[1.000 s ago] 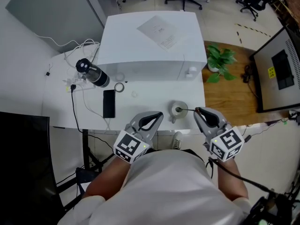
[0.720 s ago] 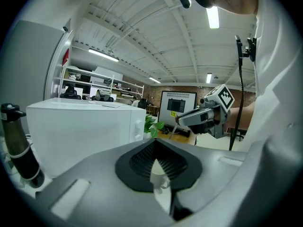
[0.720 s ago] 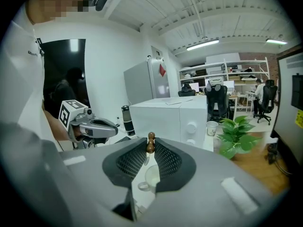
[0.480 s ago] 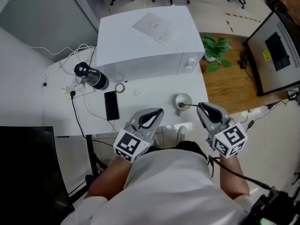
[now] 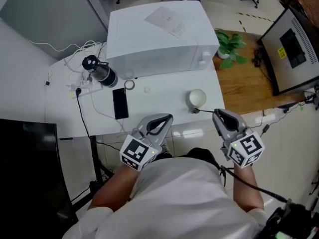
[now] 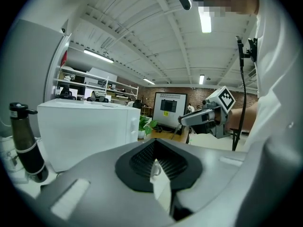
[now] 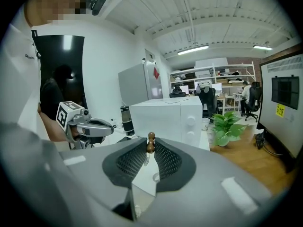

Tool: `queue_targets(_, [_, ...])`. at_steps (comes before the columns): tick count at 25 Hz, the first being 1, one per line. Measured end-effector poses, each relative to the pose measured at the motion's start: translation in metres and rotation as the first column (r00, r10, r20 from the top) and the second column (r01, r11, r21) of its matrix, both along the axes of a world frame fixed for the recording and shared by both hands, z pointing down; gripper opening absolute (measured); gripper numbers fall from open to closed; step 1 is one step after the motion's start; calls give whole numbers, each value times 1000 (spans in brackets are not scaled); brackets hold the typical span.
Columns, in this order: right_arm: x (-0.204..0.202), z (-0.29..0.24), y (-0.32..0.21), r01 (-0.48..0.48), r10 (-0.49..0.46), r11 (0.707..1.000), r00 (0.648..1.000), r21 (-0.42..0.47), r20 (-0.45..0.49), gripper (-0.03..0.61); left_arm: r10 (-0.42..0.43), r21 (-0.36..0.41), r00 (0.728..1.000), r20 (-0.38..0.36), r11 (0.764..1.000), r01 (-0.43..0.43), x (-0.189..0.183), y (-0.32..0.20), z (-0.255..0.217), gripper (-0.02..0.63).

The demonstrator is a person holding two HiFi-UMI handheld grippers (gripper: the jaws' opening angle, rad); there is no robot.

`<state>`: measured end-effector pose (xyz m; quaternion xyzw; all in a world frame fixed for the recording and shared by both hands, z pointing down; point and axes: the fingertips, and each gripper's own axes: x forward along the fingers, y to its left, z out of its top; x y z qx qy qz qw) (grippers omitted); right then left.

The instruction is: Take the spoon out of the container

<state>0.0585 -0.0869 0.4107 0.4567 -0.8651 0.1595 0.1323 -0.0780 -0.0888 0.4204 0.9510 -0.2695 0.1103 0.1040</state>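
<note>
At the near edge of the table (image 5: 164,97), we judge the move needs a steady pull up and toward us, so the cup (image 5: 197,97) is not tipped. The spoon (image 7: 150,147) reaches to the cup's near rim. Our right gripper (image 5: 216,113) is stretched forward, jaws clamped on its beaded handle. Our left gripper (image 5: 168,118) rests beside it, jaws together on nothing.

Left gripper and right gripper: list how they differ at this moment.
The right gripper is shut on the brown handle of the spoon; the left gripper is shut on nothing. The right gripper sits just beside the cup; the left gripper hangs farther left of it, at the front edge of the table. Both have their jaws together and point toward the table.
</note>
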Motion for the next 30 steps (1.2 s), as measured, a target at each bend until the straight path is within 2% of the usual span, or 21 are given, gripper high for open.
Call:
queue_targets(6, [19, -12, 21, 81, -81, 996, 997, 33, -1, 57, -93, 21, 996, 9, 995, 93, 13, 28, -6, 5])
queue_targets(12, [48, -21, 61, 161, -162, 985, 987, 60, 14, 57, -187, 49, 982, 5, 981, 187, 40, 68, -11, 5])
queue_targets(23, [90, -23, 144, 223, -229, 972, 971, 72, 75, 57, -248, 56, 968, 27, 968, 246, 87, 160, -12, 5])
queue_targets(27, [101, -15, 163, 237, -240, 970, 968, 54, 76, 57, -276, 66, 961, 36, 960, 273, 90, 186, -9, 5])
queue_targets(30, [102, -14, 173, 237, -240, 970, 968, 47, 74, 57, -282, 25, 958, 41, 959, 281, 85, 199, 4, 5])
